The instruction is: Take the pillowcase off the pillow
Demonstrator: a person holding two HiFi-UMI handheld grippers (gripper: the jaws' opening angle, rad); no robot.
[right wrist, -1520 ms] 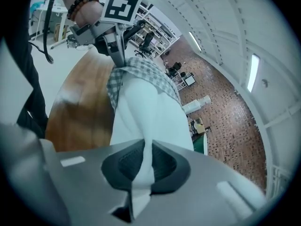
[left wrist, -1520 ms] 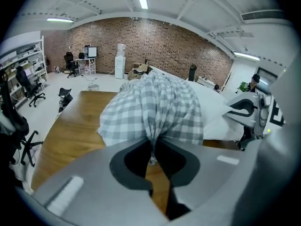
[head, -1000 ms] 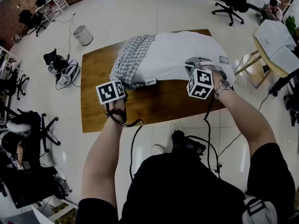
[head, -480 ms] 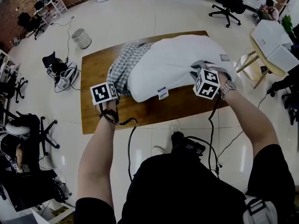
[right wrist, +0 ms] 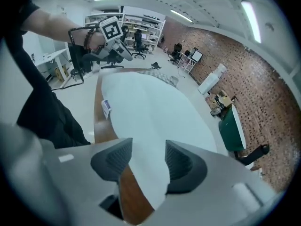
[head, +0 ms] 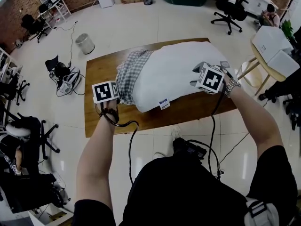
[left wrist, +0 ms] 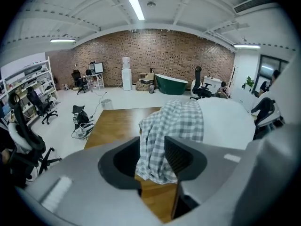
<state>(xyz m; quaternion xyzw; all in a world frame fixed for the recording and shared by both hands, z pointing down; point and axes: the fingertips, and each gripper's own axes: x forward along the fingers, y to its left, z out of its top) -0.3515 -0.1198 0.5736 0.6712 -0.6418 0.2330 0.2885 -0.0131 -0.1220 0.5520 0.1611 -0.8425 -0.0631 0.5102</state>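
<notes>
The white pillow (head: 174,69) lies across the brown table (head: 101,67). The grey checked pillowcase (head: 131,72) is bunched over its left end. My left gripper (head: 120,97) is at the near edge of that bunch. In the left gripper view its jaws (left wrist: 151,154) have just been opening. The checked cloth (left wrist: 171,126) hangs loosely between the pads, which do not press on it. My right gripper (head: 196,76) is at the pillow's right end. Its jaws (right wrist: 148,157) have also just been opening and stand apart, with a corner of the pillow (right wrist: 150,107) between them.
A white label (head: 163,103) sticks out from the pillow's near edge. On the floor round the table are a waste bin (head: 85,43), a bag with cables (head: 66,76), an office chair (head: 229,6) and a wooden stool (head: 254,72). A cable hangs from each gripper.
The pillow's near edge and its label have come closer to me, and more white pillow shows. The right gripper has rolled and shifted away along the pillow's right end.
</notes>
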